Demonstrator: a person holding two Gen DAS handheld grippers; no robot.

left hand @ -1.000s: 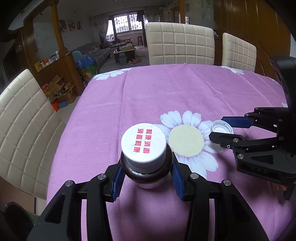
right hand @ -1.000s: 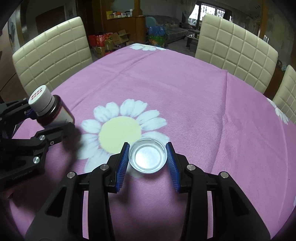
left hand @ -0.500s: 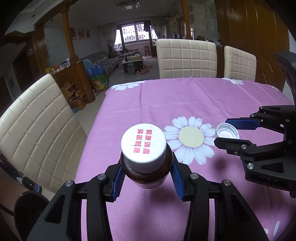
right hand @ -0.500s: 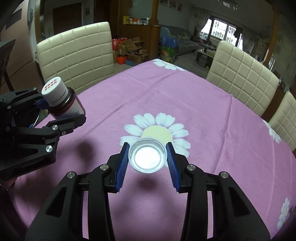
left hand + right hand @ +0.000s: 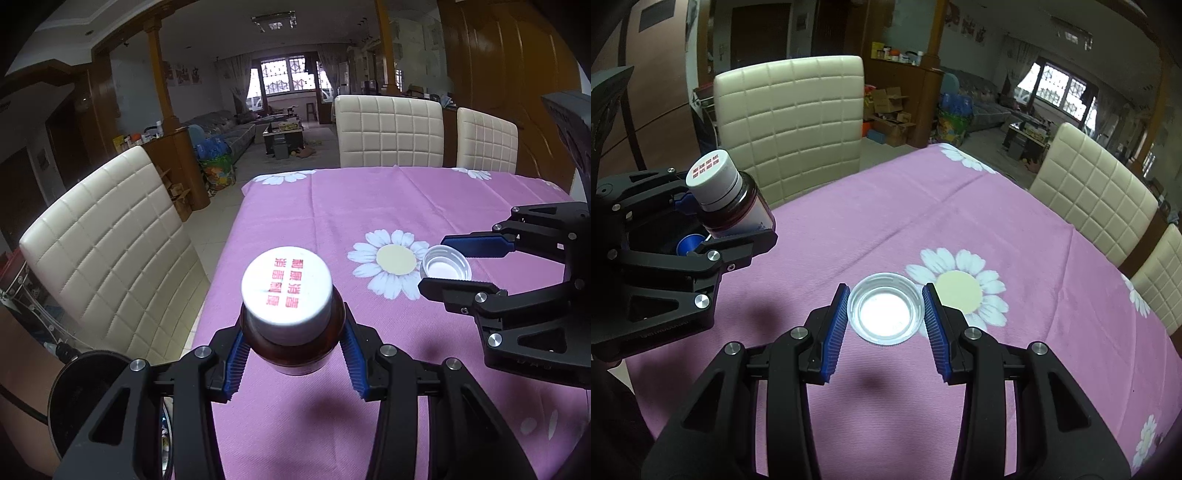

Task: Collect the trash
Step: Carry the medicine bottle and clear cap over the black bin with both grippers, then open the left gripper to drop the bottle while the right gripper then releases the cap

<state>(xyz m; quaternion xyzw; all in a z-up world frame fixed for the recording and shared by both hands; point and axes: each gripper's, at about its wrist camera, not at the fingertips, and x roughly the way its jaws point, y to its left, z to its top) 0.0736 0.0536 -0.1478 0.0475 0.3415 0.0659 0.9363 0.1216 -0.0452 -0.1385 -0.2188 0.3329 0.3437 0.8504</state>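
A dining table in pink, ringed by cream chairs, with a living room behind.

A pink tablecloth point(image 5: 369, 206) printed with white daisies point(image 5: 391, 258) fills the lower half of both views. Cream quilted chairs point(image 5: 110, 243) stand at its edges: one at left and two at upper right in the left wrist view. Beyond, cardboard boxes point(image 5: 890, 107) sit on the floor near a wooden pillar point(image 5: 159, 74), and a barred window point(image 5: 288, 74) glows at top centre.

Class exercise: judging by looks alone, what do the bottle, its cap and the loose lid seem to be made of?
Bottle: dark brown and glossy, see-through in the right wrist view; glass or plastic, can't tell which.
Cap: matte white plastic, probably, with red print on top.
Lid: pale, slightly translucent plastic, apparently; a bright glare fills its inside, and threads show in the left wrist view.
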